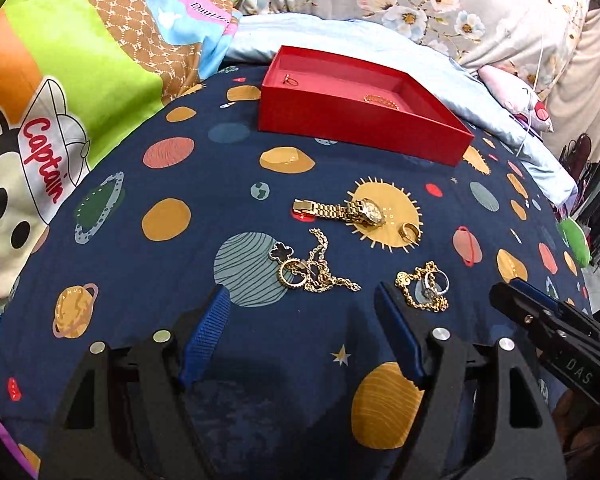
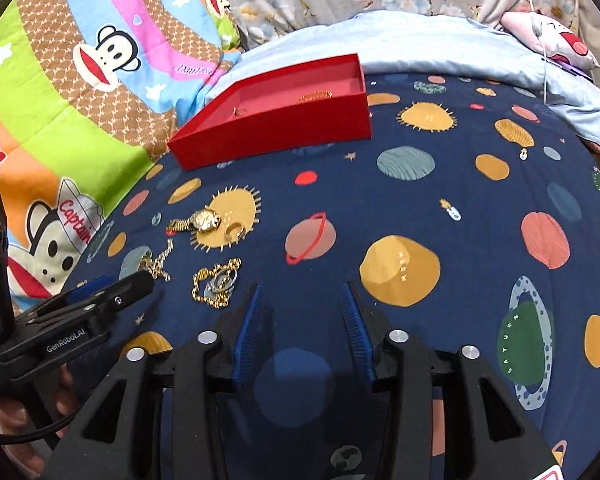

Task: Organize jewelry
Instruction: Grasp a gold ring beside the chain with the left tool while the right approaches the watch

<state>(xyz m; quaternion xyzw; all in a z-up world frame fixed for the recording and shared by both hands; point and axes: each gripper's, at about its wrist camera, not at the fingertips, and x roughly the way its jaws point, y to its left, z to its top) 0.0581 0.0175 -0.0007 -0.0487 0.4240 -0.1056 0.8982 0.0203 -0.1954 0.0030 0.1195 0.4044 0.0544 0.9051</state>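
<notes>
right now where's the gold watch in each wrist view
Left wrist: gold watch lies just right of centre, on the yellow sun print, nearer than the red box.
Right wrist: gold watch lies left of centre, on that sun print.
Shared landmark: the small gold ring beside it.

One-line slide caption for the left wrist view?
Open left hand-held gripper hovers before tangled gold jewelry and a gold watch on a planet-print sheet; red box beyond.

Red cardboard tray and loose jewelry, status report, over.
Left gripper and right gripper open, empty. Red cardboard tray holds a small ring and gold chain. Gold metal wristwatch on the planet-print sheet. Path unobstructed.
</notes>
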